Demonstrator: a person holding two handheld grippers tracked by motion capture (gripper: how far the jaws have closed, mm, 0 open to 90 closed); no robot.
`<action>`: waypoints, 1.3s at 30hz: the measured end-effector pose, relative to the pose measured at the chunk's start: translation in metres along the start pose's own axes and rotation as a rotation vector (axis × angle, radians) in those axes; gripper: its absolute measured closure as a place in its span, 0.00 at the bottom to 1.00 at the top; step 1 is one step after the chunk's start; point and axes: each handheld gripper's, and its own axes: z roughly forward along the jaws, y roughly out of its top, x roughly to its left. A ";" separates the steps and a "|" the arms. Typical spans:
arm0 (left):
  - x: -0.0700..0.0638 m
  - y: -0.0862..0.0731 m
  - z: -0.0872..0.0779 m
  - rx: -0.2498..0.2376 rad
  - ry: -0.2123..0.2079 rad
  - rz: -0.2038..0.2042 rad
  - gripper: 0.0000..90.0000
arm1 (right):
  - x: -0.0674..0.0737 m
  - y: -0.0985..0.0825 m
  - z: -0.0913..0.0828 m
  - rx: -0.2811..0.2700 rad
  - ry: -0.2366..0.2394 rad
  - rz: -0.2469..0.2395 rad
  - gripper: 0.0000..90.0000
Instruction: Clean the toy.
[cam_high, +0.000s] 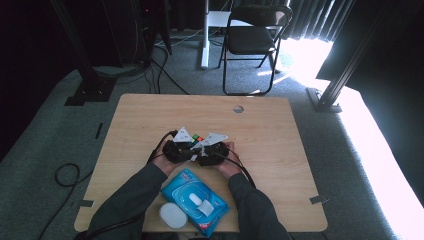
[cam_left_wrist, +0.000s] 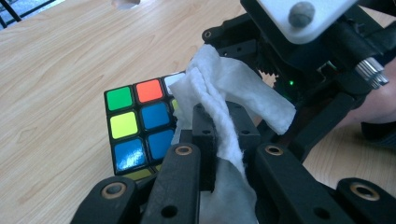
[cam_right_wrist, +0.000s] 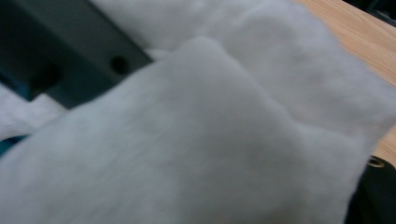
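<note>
Both hands sit close together in the middle of the table (cam_high: 150, 115), grippers nearly nose to nose. The left gripper (cam_left_wrist: 223, 140) has its jaws clenched on a white wipe (cam_left_wrist: 224, 93); you can see the cloth squeezed between the two black jaws, bunching up above them and hanging down below. Right behind the wipe is the puzzle cube (cam_left_wrist: 140, 126), resting on the wood, with green, red, yellow and blue squares on the face that looks up. The wipe lies against the cube's near corner and covers part of it.

The right gripper (cam_high: 210, 150) is just beside the left one, on the far side of the cube from the left gripper's camera. Its own camera is pretty much smothered by the wipe (all soft white blur, with a strip of table at the top corner), so I can't tell if its jaws are closed on anything or loose.

Nearer the person's edge of the table there's a blue wipes pack (cam_high: 196, 201) with its flap open, and a small white lid (cam_high: 173, 216) just beside it
</note>
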 end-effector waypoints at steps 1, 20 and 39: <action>0.001 0.000 0.000 -0.001 0.001 -0.002 0.93 | 0.001 0.000 0.000 0.000 0.002 -0.004 0.38; 0.015 0.005 0.001 -0.025 0.036 -0.050 0.93 | 0.012 0.005 0.002 -0.020 0.052 -0.052 0.38; 0.039 -0.003 -0.014 -0.030 0.095 -0.106 0.93 | 0.007 0.003 -0.009 -0.037 0.038 -0.044 0.38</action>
